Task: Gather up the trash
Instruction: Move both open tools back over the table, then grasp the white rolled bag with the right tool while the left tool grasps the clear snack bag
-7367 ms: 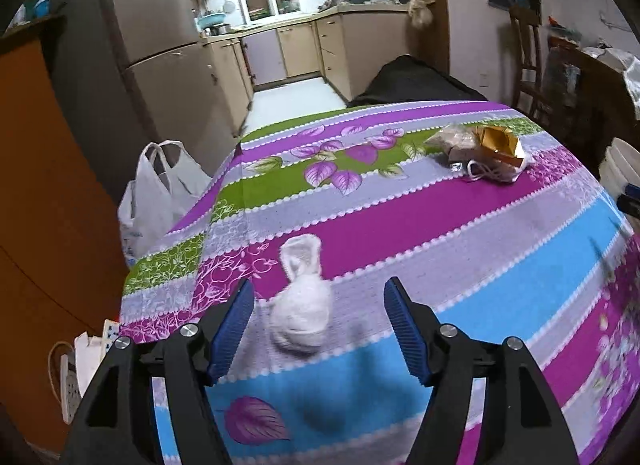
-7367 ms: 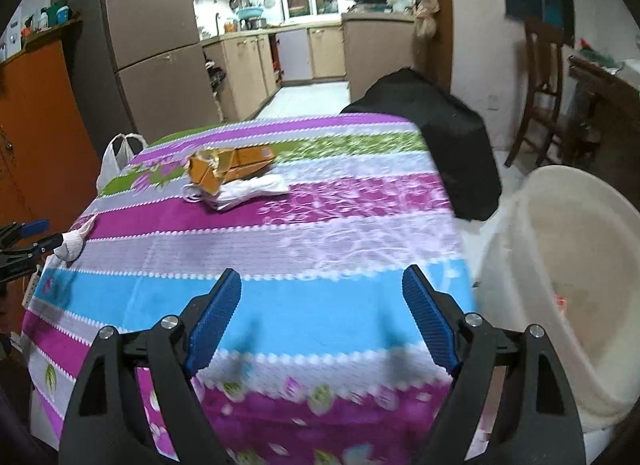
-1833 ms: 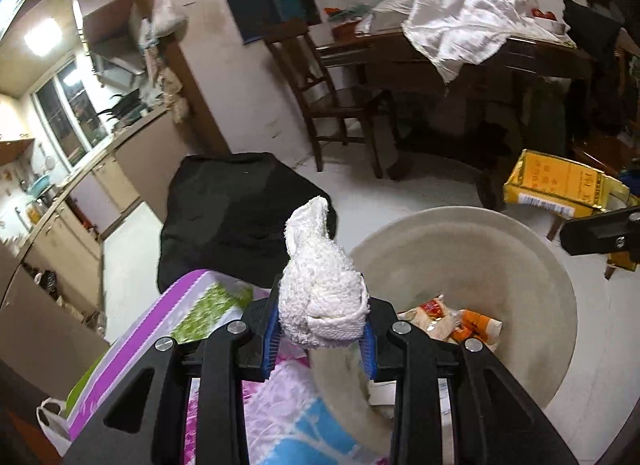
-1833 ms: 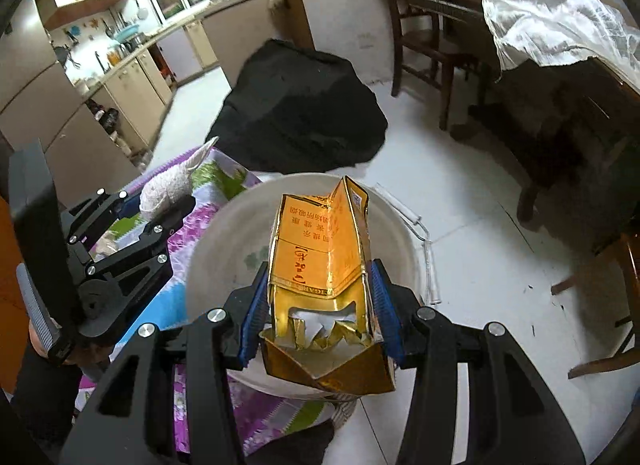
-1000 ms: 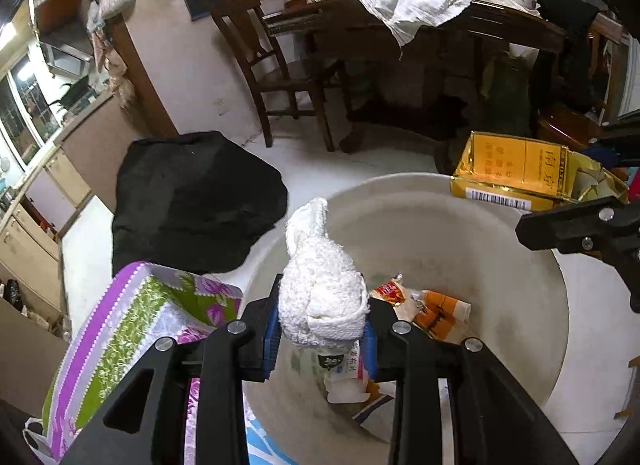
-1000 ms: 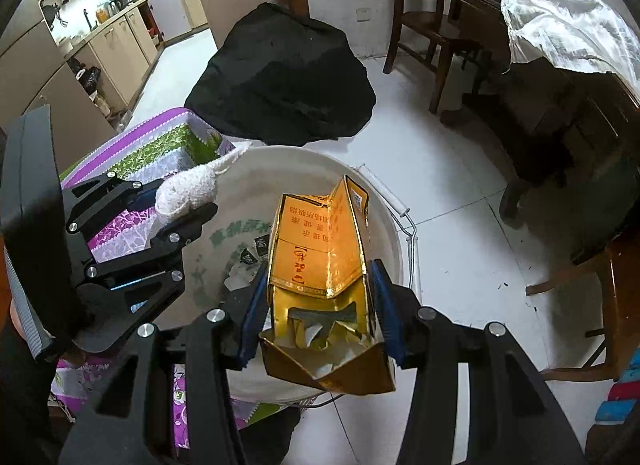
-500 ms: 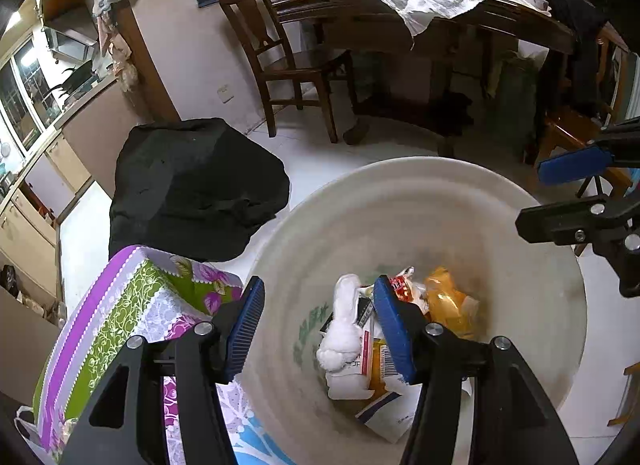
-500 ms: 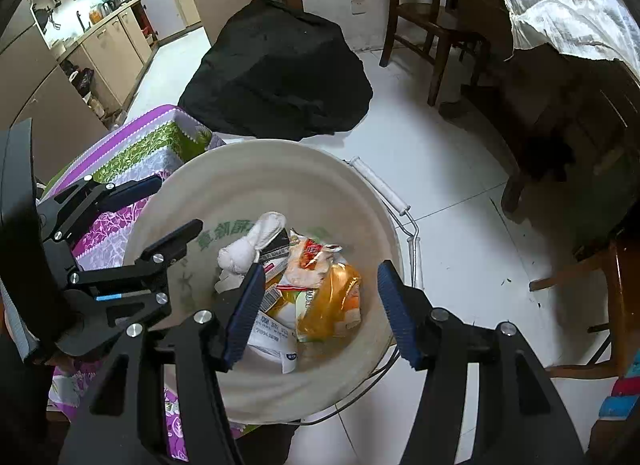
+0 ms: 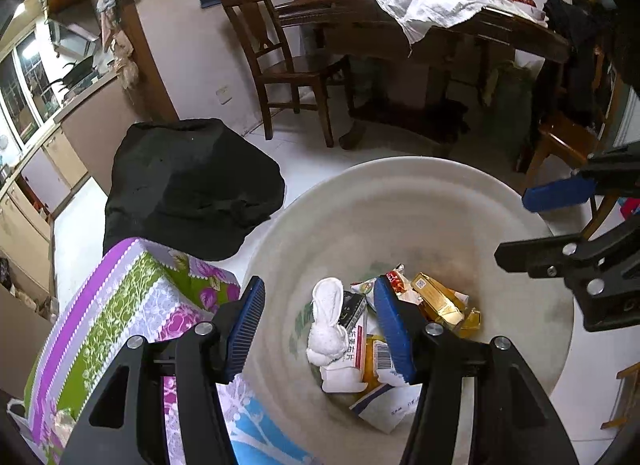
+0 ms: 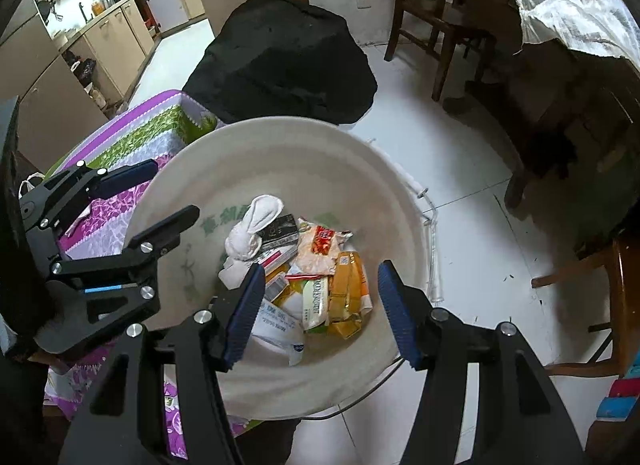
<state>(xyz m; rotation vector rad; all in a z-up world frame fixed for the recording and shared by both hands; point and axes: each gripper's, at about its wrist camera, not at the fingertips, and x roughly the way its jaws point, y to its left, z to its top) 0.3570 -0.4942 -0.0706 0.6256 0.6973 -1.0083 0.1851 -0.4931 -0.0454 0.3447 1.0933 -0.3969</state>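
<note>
Below, both tools hang over the bin: left gripper (image 9: 320,329) and right gripper (image 10: 322,311), jaws parted and empty. White plastic bin (image 10: 280,137), on the floor beside the floral-clothed table (image 9: 120,305), holds: white rolled cloth (image 10: 252,229), gold carton (image 10: 348,285), snack wrappers (image 10: 320,241), paper packets.

We let go of both things. The white rag (image 9: 329,321) and the gold box (image 10: 347,289) now lie in the bin (image 9: 420,201), and both our tools (image 9: 318,329) (image 10: 322,311) are empty.
</note>
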